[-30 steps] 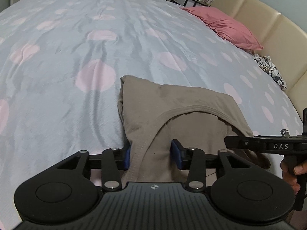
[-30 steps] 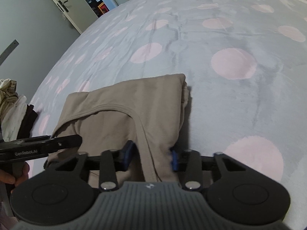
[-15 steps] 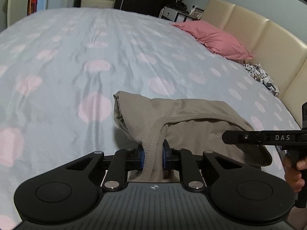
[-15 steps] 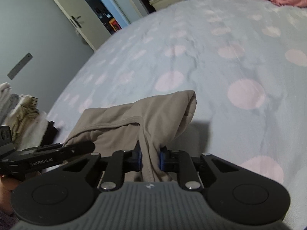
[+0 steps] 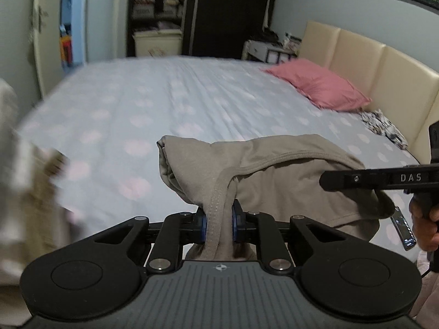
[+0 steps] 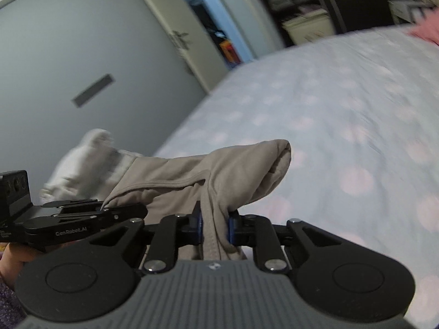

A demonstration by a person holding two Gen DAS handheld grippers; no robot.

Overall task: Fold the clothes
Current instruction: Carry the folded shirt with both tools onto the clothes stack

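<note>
Both grippers clamp the taupe garment at its stitched neckline: left gripper pinches one side, right gripper the other; cloth lifted, sagging between them above the polka-dot bed sheet, pink pillow by the headboard

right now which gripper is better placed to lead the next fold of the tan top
Neither clearly: left gripper and right gripper are each shut on a shoulder strap of the tan top, lifted evenly, so they should move together.
</note>
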